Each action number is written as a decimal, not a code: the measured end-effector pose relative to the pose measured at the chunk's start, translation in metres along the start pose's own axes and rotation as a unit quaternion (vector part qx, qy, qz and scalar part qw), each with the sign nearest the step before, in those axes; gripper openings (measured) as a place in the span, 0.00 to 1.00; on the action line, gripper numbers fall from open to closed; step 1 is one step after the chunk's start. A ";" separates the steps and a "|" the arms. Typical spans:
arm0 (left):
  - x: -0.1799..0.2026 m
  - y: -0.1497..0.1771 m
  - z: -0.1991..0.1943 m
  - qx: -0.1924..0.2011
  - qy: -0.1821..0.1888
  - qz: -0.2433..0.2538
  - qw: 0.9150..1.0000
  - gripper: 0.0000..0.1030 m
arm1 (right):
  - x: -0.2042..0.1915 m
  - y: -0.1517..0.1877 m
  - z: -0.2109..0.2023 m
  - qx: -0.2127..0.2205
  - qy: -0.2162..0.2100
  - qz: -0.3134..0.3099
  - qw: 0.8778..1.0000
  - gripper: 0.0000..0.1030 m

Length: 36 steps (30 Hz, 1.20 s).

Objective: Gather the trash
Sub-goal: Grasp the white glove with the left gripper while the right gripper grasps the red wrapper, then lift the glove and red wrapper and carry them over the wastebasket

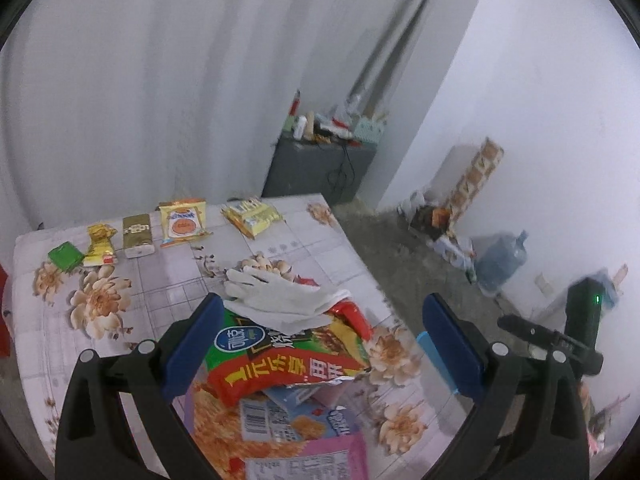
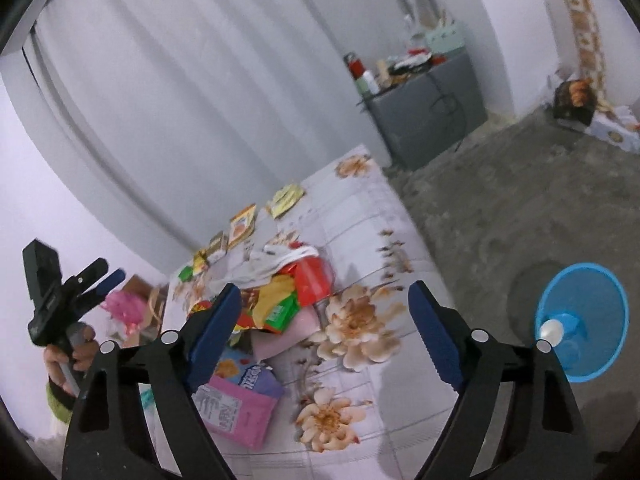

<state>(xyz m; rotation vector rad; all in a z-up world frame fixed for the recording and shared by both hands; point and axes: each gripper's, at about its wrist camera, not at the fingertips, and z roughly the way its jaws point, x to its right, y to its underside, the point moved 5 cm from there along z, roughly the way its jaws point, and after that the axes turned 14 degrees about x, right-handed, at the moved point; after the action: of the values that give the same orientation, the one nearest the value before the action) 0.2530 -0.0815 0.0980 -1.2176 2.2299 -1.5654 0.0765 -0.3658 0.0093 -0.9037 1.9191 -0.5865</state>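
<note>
We note glossy plastic-film snack wrappers (image 1: 280, 364) heaped on a smooth, faintly shiny floral tablecloth (image 1: 168, 280), with a matt white knit cloth glove (image 1: 276, 292) lying on top and a printed pink packet (image 2: 236, 412) that looks like paper or card. The gripper fingers (image 1: 192, 344) carry matt blue ribbed pads on black plastic frames. Beyond, the floor (image 2: 500, 208) is rough grey, the curtain (image 1: 160, 80) soft matt cloth, and the blue bin (image 2: 580, 320) smooth plastic.

Both wrist views above shared table (image 1: 304, 240)
</note>
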 end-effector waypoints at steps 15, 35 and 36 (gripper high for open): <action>0.019 0.038 0.129 -0.180 0.045 0.148 0.971 0.69 | -0.006 0.029 0.122 -0.145 -0.038 -0.018 0.989 0.75; -0.019 0.084 0.205 -0.300 -0.001 0.137 0.944 0.27 | -0.005 0.059 0.184 -0.210 -0.048 -0.065 0.974 0.52; -0.020 0.084 0.206 -0.300 -0.001 0.133 0.945 0.26 | -0.004 0.059 0.186 -0.210 -0.045 -0.065 0.974 0.50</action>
<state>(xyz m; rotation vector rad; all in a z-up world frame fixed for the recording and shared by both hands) 0.3335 -0.2047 -0.0695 -0.9572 2.8321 -0.8042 0.2203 -0.3330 -0.1189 -1.3070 1.9454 -0.2059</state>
